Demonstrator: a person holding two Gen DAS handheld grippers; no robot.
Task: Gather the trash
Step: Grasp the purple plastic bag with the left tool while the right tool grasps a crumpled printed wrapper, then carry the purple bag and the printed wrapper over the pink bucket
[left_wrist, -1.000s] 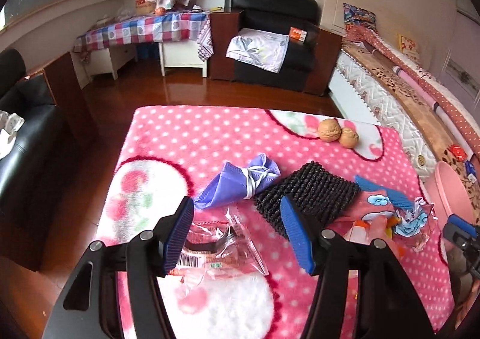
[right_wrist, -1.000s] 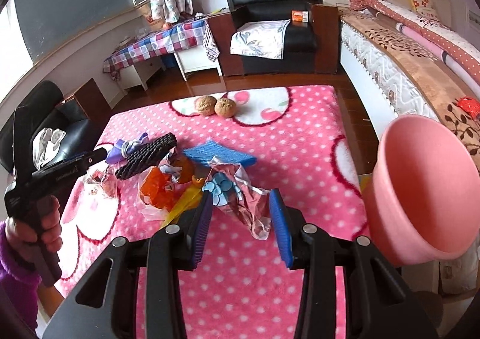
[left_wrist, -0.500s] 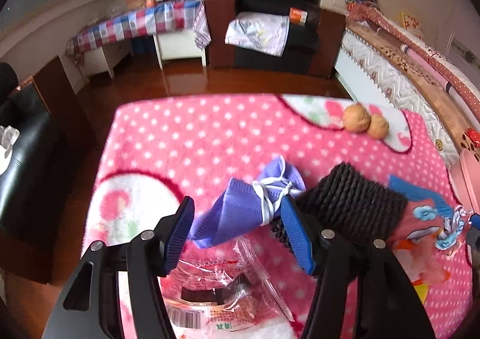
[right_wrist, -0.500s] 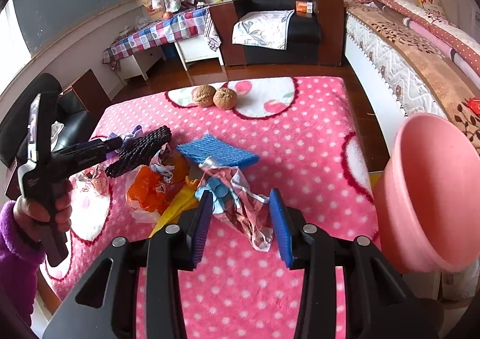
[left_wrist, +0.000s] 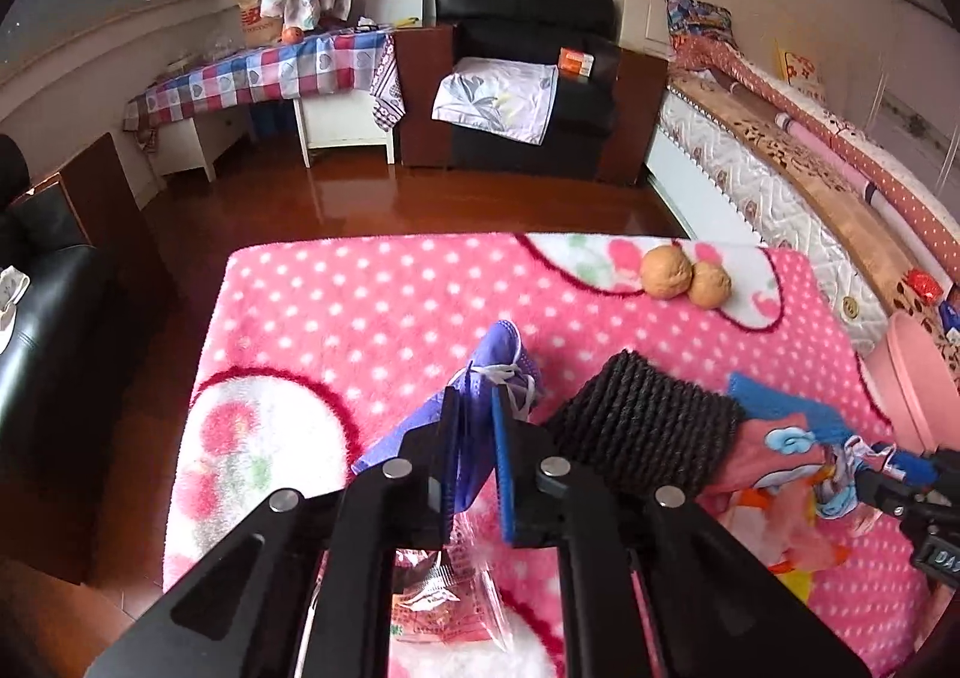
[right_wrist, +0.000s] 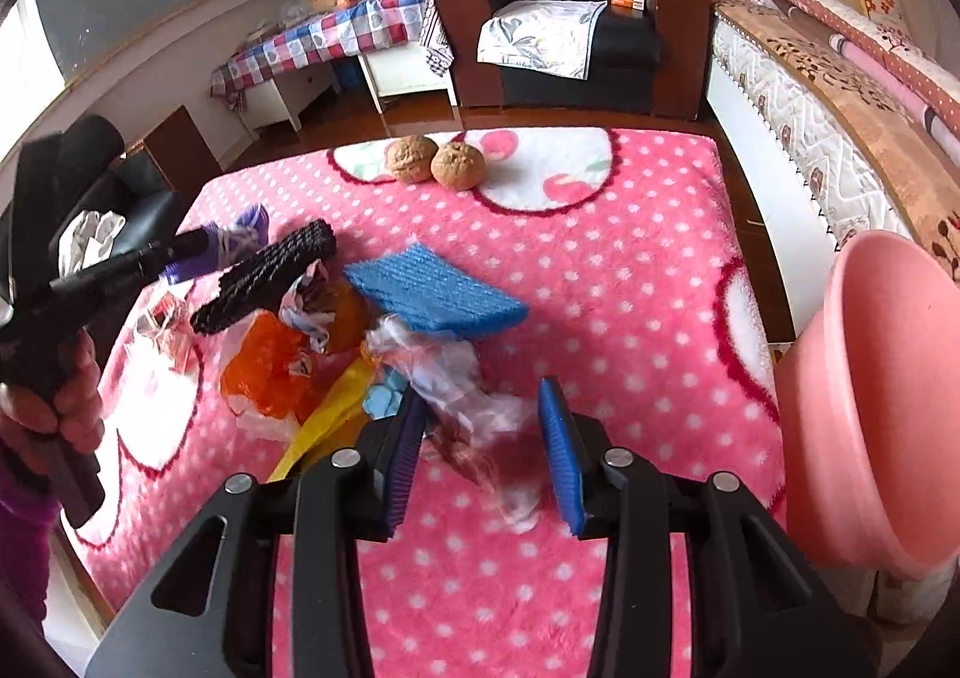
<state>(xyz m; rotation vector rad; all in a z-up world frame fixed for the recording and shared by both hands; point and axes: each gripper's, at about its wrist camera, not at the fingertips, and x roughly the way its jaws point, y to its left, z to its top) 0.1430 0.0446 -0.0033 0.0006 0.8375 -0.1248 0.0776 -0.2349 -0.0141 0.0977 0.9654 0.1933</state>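
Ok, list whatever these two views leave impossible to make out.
- Clear wrapper, left wrist view: the left gripper, whose fingers are closing on the purple face mask, covers most of it; print unreadable.
- Crumpled foil wrapper, right wrist view: motion-blurred between the closing right gripper fingers; contact unclear.
- Pink basin, both views: cut off by the edge; its inside is hidden.
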